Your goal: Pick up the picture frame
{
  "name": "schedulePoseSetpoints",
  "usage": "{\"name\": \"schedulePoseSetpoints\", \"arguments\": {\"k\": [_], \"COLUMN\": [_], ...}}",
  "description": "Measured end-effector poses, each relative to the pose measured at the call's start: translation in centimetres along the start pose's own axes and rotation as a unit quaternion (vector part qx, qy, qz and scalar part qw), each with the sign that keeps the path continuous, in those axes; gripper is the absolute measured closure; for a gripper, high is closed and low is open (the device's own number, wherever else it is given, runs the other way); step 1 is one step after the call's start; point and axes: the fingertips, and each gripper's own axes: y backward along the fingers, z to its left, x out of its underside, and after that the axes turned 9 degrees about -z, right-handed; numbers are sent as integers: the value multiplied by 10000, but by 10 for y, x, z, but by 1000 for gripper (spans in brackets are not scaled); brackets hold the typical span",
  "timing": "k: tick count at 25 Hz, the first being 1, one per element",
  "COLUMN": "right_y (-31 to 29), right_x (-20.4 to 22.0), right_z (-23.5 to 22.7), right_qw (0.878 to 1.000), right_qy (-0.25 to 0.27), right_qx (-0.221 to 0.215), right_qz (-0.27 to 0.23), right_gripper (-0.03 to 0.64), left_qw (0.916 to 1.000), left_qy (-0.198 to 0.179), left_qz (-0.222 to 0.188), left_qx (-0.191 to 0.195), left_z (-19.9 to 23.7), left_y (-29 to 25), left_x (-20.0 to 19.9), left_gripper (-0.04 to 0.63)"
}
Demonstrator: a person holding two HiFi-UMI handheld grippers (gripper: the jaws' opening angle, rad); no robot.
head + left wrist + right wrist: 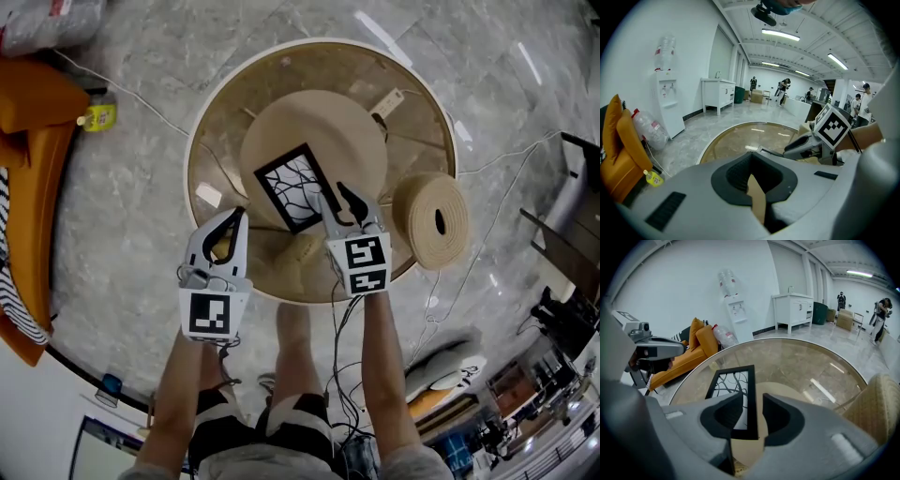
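Frame: the frame (295, 187) lies flat on the round glass table (202, 150), over its wooden base (319, 122); black border, with branch-like lines on white.
Right gripper: the right gripper (334, 195) is released, its jaws apart astride the frame's near right edge.
Right gripper view: the frame's (733, 383) black side rail runs up between the jaws of the right gripper (752, 399). A strip of table shows between the rail and the right jaw. The left jaw overlaps the picture, and contact there cannot be told.
Left gripper: the left gripper (239, 212) is clenched, its curved jaws meeting at the tips, empty, over the table's near left part and apart from the frame.
Left gripper view: through the loop of the left gripper's (752, 174) jaws only a tan sliver shows. The frame is not seen here, but the right gripper's marker cube (832, 127) is.
Head view only: a person's forearms and legs, a wicker stool (433, 220) at the table's right rim, and cables on the marble floor.
Gripper views only: a water dispenser (668, 103), a white cabinet (794, 308), ceiling lights, and people far across the room.
All views: an orange sofa (37, 141).
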Motion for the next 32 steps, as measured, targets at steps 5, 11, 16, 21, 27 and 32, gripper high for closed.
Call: {"name": "schedulePoseSetpoints", "arguments": {"k": [5, 11, 16, 21, 27, 32], "right_y": [-6, -8, -7, -8, -6, 2], "right_x": [10, 20, 18, 18, 18, 14], "right_z": [2, 5, 5, 5, 5, 5], "right_qw": [9998, 9995, 9994, 9992, 9996, 9997], "right_qy": [-9, -19, 110, 209, 75, -120], "right_qx": [8, -51, 27, 29, 98, 185], "right_qz": [197, 299, 330, 353, 241, 87], "right_gripper": [486, 518, 551, 552, 554, 554], "left_qw": [10000, 10000, 10000, 9999, 9999, 9999], "left_qy": [18, 11, 17, -3, -78, -117], "left_qz": [11, 78, 74, 102, 98, 12], "left_qx": [-15, -28, 5, 24, 35, 13], "left_z": [2, 1, -3, -5, -6, -4], "left_y": [-1, -1, -3, -6, -6, -5], "left_x": [4, 10, 10, 11, 12, -1], "left_gripper": [578, 578, 578, 578, 578, 578]}}
